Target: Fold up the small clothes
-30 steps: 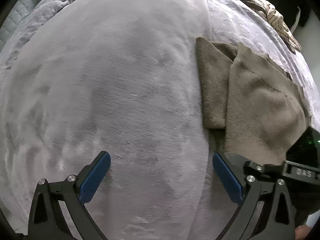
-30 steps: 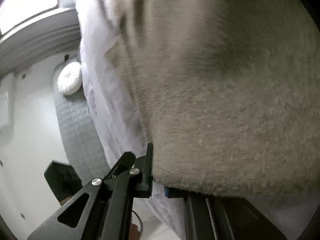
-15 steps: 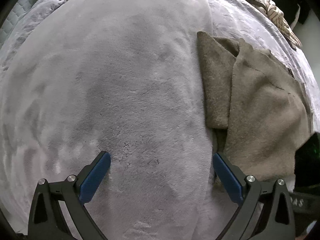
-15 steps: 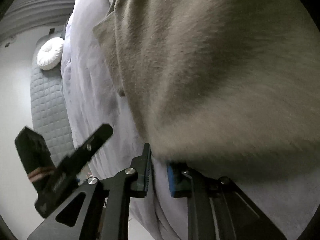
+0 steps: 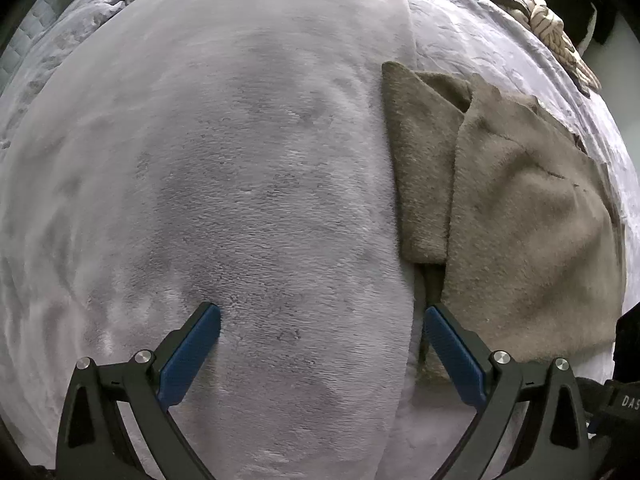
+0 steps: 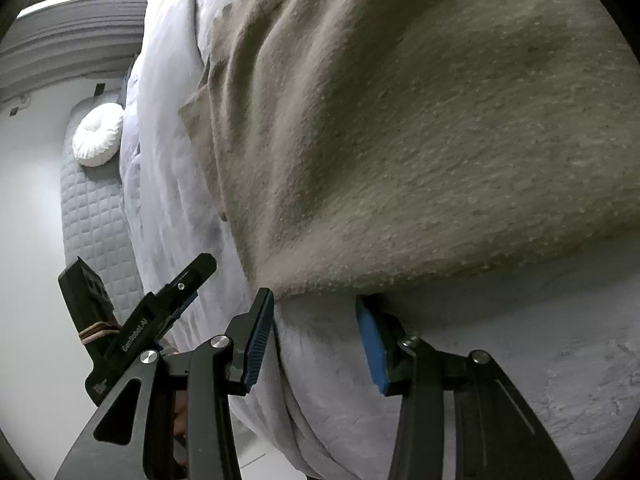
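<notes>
Fold laid on garment (image 5: 520, 220); right gripper (image 6: 316, 312) spread at hem, left gripper (image 5: 320, 328) spread, idle. Regrasp judged next.

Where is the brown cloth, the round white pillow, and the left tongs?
brown cloth (image 5: 528, 240): left wrist view, middle of its folded top layer.
round white pillow (image 6: 98, 136): right wrist view, its dimpled centre.
left tongs (image 5: 322, 340): left wrist view, midway between the blue tips.
</notes>
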{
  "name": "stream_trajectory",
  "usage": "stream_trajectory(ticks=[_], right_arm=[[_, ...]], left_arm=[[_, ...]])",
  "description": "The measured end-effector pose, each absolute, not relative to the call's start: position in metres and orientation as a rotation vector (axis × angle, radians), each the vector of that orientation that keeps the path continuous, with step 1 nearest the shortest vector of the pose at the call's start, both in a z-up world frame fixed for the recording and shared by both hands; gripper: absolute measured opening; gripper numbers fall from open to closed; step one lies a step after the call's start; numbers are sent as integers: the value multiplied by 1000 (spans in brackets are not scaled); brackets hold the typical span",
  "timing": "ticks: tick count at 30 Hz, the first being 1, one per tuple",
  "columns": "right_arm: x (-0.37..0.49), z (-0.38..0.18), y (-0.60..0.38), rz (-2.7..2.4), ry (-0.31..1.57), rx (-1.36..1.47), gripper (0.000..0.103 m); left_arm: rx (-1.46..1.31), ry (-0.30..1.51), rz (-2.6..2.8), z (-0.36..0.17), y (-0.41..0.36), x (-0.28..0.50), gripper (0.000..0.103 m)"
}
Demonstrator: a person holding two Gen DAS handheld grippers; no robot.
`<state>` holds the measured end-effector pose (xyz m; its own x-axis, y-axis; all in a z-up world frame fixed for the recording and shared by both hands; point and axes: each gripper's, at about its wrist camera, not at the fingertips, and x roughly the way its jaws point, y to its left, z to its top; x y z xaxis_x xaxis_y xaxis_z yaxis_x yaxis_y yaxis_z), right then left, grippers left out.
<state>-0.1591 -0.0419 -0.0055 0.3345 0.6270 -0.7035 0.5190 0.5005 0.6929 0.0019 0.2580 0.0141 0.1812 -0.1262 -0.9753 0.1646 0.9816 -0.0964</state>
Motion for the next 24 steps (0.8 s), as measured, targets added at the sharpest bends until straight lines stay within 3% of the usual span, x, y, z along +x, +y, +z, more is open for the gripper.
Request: stream_trajectory(ticks=[15,24], right_arm=[[-169,-9,-52,78,1245,1183,47],[-175,-29,-61,92,1141,1376,47]], left_arm=[[39,1375,-247,20,238,-4,102],[-87,1405,-319,14,231,3,102]])
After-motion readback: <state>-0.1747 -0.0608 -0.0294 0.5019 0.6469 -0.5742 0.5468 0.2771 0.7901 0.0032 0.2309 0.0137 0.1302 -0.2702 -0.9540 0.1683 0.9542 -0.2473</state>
